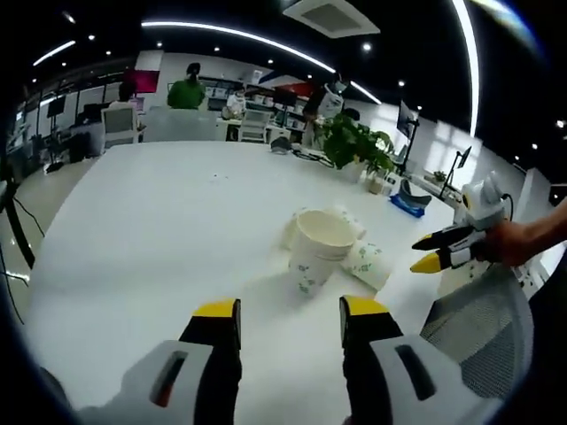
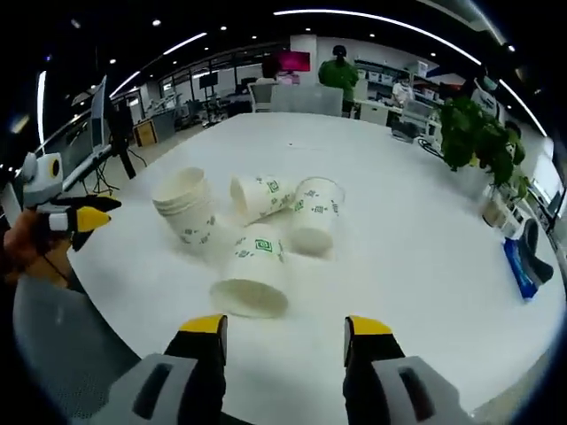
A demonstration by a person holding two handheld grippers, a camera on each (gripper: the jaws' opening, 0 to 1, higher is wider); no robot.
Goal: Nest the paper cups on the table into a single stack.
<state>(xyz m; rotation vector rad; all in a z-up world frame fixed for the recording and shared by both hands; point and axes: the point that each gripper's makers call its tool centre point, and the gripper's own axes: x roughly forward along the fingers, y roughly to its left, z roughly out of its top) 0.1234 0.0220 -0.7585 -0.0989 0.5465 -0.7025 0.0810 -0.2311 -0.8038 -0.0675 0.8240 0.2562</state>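
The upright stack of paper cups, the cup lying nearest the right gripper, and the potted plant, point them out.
upright stack of paper cups (image 2: 188, 212), right gripper view, on its side wall.
cup lying on its side (image 2: 254, 276), right gripper view, on its side wall.
potted plant (image 2: 478, 142), right gripper view, on its leaves.

Open-plan office seen: long white tabletop (image 1: 159, 230), monitors (image 2: 99, 111) mounted along edge, mesh office chair (image 1: 483, 323), potted plant (image 1: 359, 146), desks and seated people (image 1: 186, 88) at back, ceiling strip lights (image 1: 239, 35) overhead.
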